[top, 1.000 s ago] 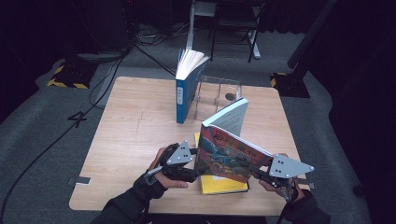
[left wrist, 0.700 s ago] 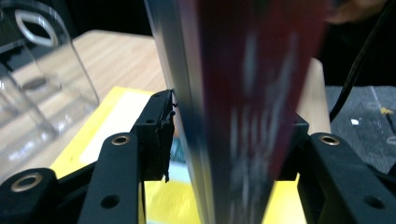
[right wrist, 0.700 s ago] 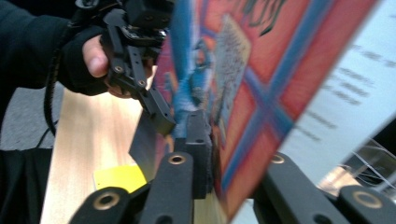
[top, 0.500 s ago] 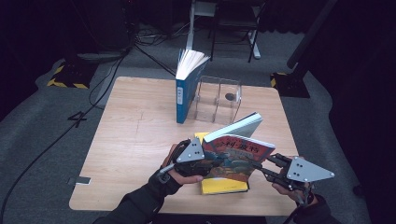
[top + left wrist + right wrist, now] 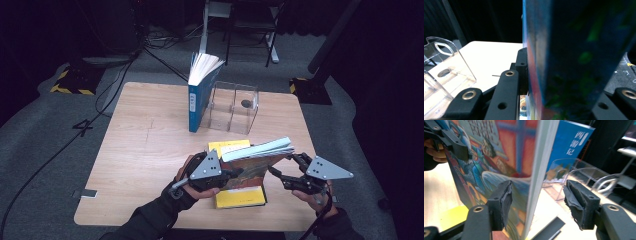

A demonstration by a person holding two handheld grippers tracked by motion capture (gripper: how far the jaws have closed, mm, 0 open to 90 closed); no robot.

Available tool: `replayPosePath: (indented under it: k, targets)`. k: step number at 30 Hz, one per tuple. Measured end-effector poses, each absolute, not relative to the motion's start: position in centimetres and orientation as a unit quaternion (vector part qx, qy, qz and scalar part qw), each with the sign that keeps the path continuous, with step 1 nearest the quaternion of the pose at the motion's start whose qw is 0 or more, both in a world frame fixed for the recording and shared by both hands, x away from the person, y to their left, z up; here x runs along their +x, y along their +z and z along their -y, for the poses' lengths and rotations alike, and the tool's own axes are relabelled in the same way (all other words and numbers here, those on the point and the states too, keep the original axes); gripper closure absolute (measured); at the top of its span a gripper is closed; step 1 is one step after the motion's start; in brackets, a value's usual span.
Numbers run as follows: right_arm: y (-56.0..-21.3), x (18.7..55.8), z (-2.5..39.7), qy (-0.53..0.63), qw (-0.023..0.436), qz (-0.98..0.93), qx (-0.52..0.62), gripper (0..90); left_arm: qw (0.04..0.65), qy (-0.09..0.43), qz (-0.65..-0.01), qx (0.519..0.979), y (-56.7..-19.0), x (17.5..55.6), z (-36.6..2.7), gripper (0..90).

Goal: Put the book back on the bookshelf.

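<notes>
The picture book [image 5: 252, 162] has tipped from upright toward flat, the right claw [image 5: 276, 174] now open beside it.

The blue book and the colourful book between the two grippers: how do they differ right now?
The blue book stands upright on the table beside the clear rack, untouched; the colourful book is lifted and tilted above a yellow book. The left gripper clamps the colourful one, while the right gripper sits open at its edge. Both show fanned pages on top.

On the surface [image 5: 135, 150], an upright book [image 5: 200, 97] stands just left of the clear holder [image 5: 234, 107]. Nearer the person than the holder, a held book [image 5: 255, 160] hangs above a flat book [image 5: 239, 196].
</notes>
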State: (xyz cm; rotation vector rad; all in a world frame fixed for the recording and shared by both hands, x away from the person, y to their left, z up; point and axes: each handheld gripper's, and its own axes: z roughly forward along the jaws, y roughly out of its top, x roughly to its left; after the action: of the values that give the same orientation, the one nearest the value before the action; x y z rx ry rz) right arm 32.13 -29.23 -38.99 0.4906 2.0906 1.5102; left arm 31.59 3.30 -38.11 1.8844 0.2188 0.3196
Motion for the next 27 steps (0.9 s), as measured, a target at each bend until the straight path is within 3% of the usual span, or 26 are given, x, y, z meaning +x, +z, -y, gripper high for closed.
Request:
replayPosePath:
  k: [6, 10, 19, 27]
  targets:
    - [-40.0, 32.8, 27.4, 0.547, 0.225, -0.787, 0.178, 39.9, 0.580, 0.130, -0.104, 0.798, -38.3, 32.0, -3.6, 72.8]
    - [-40.5, 32.8, 26.5, 0.534, 0.233, -0.794, 0.176, 38.4, 0.587, 0.128, -0.106, 0.793, -38.0, 32.0, -3.7, 71.3]
    - [-40.5, 32.8, 26.4, 0.534, 0.237, -0.791, 0.182, 40.2, 0.618, 0.138, -0.109, 0.766, -34.5, 32.3, -3.8, 55.5]
    - [-40.5, 32.8, 26.4, 0.535, 0.233, -0.791, 0.182, 39.9, 0.588, 0.124, -0.105, 0.792, -33.2, 33.1, -3.1, 47.5]
